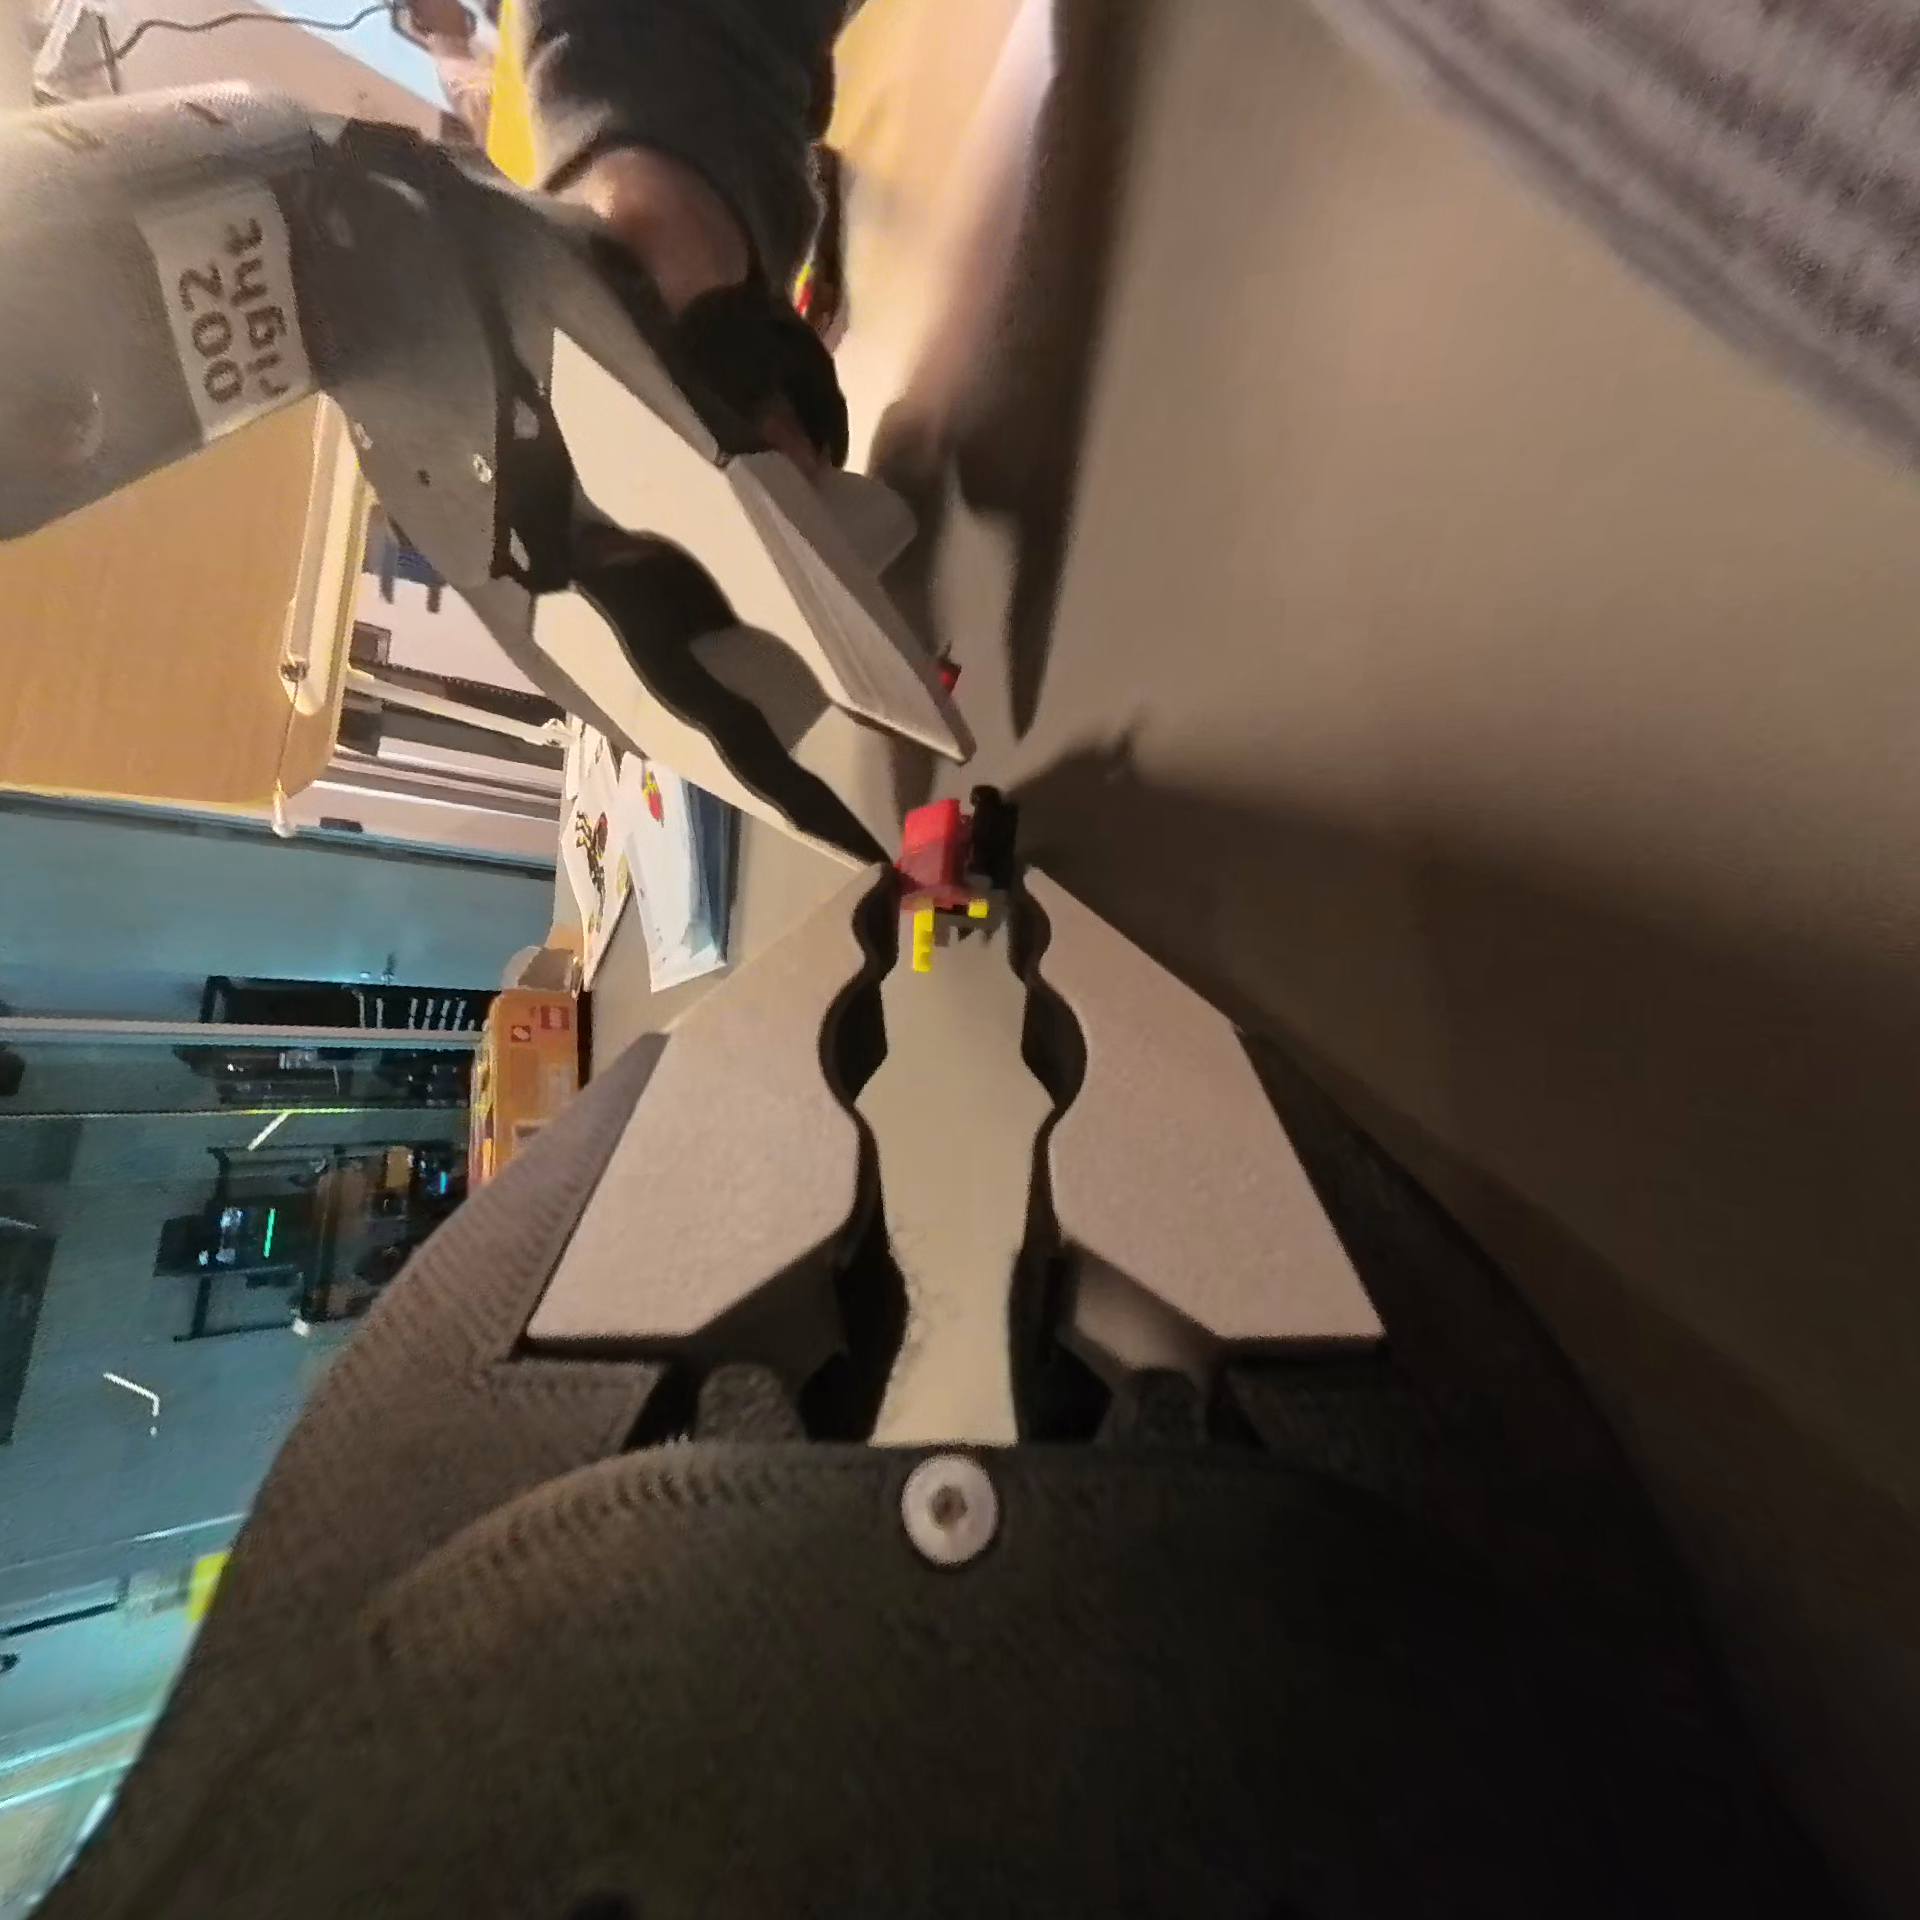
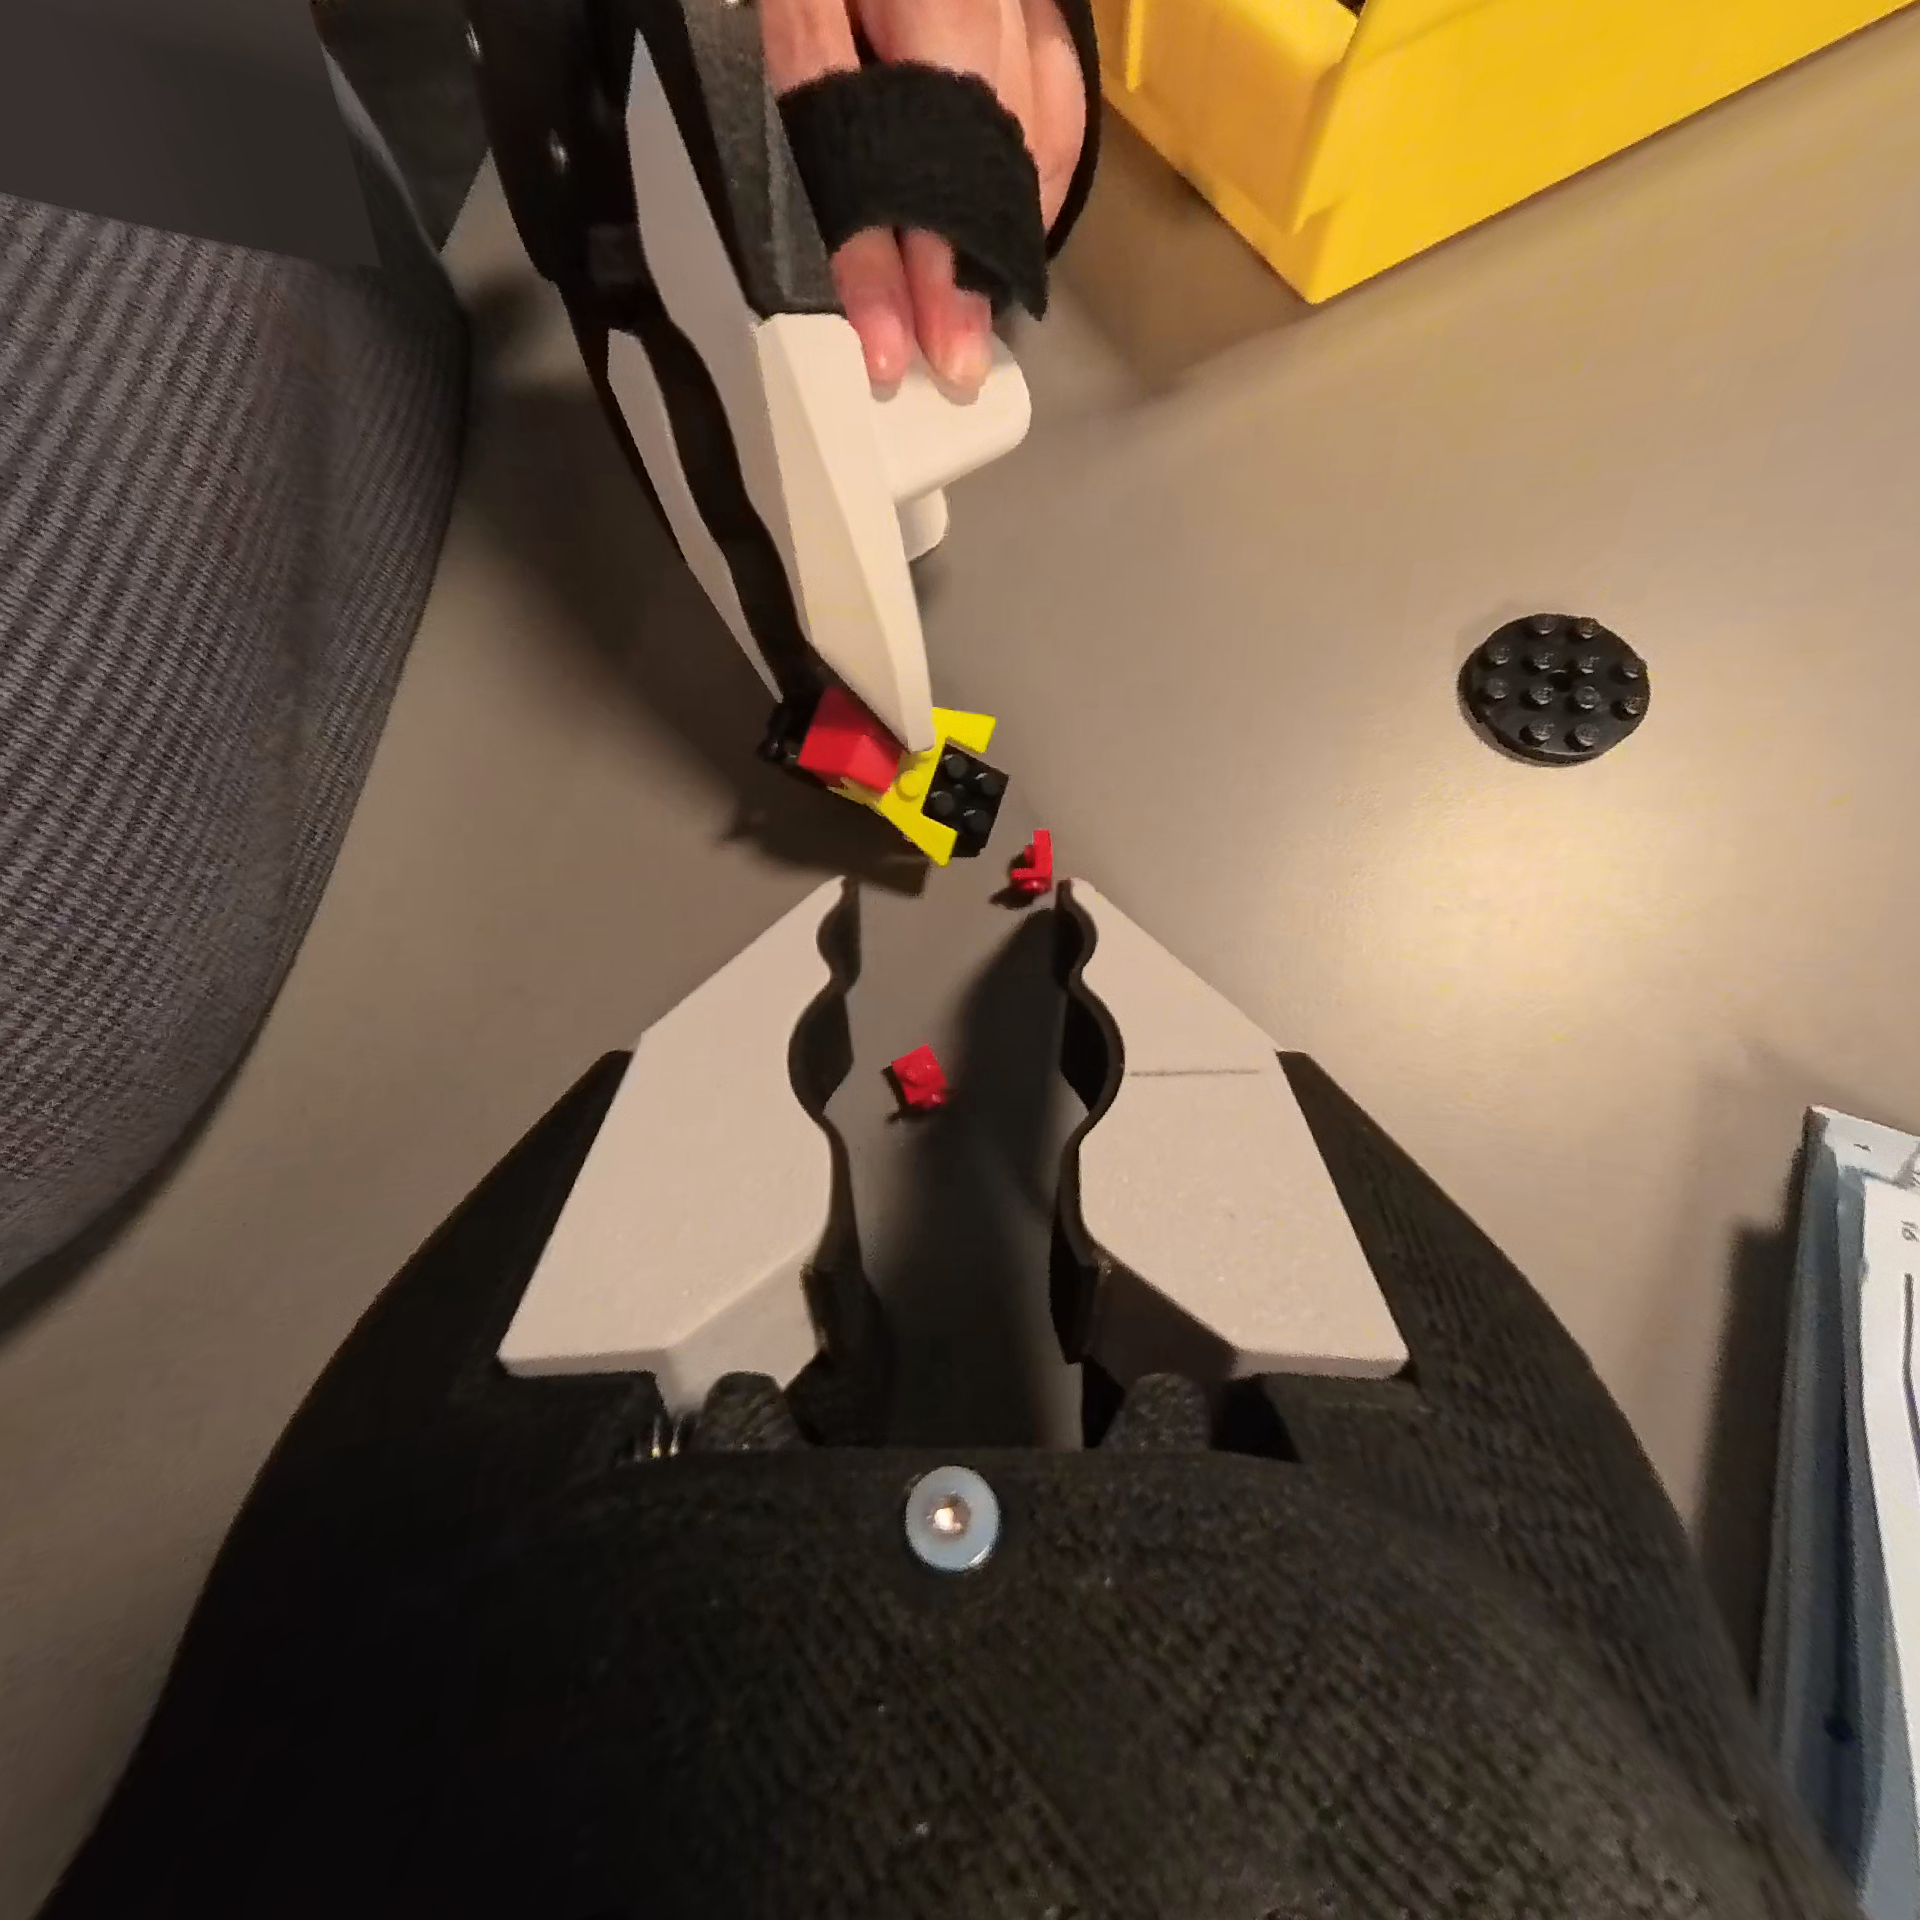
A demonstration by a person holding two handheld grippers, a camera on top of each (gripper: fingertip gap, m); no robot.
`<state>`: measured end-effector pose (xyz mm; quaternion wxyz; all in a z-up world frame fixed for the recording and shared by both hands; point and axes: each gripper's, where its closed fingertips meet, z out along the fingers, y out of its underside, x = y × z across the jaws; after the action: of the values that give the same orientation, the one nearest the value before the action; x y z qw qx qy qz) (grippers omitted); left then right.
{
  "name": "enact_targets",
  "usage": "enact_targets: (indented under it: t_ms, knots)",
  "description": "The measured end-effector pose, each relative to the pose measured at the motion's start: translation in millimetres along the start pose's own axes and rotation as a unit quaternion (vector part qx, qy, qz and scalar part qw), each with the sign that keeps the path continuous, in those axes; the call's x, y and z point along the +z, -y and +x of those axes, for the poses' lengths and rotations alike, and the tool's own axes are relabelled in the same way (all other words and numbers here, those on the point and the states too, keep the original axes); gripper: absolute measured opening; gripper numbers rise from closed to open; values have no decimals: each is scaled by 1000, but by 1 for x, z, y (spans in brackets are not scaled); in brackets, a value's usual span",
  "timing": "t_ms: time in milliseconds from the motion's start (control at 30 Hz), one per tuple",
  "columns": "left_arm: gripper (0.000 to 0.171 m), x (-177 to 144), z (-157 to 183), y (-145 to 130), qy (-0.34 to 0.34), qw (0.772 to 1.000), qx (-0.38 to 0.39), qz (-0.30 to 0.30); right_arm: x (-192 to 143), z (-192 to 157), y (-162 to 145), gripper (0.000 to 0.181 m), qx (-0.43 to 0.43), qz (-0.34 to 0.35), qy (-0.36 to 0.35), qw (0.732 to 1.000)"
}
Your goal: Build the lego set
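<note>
Grey table (image 2: 1351, 987) | yellow bin (image 2: 1455, 125), contents hidden | left tongs (image 2: 862, 743) clamp lego build (image 2: 894, 774) | right tongs (image 2: 956, 894) apart

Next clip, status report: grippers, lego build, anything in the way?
Left gripper shut on small red, yellow and black lego assembly. Right gripper open, empty, above two loose red lego pieces. Round black studded plate off aside; nothing blocking.

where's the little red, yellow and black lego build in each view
Left wrist view: the lego build sits just above centre, gripped between the left gripper fingertips.
Right wrist view: it shows up left of centre in the upper half, held above the grey table by the left gripper coming down from the top.
Shared landmark: the build's red sloped brick, seen in both views.
</note>
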<state>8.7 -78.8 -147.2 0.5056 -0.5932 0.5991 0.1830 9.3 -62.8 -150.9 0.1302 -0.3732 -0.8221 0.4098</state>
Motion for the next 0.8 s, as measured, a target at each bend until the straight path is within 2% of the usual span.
enact_targets:
  t_ms: [200, 333, 433, 567, 633, 800]
  knots:
    - [20, -2, -13, 3, -7, 996, -87, 7, -2, 2, 6, 42, -21, 30, -6, 999]
    - [20, -4, -14, 7, -52, 982, -182, 28, -2, 5, 5, 44, -24, 30, -19, 999]
    - [20, -4, -20, 9, -89, 957, -275, 35, -2, 8, 2, 45, -11, 29, -24, 999]
    - [20, -3, -19, 6, -166, 898, -406, 17, -4, 8, 4, 44, 8, 37, -13, 999]
    - [20, -3, -16, 1, -190, 879, -438, 4, -3, 8, 4, 43, 15, 38, -8, 999]
    - [20, 1, -23, -11, -191, 850, -491, -6, 2, 8, 2, 40, 16, 23, -19, 999]
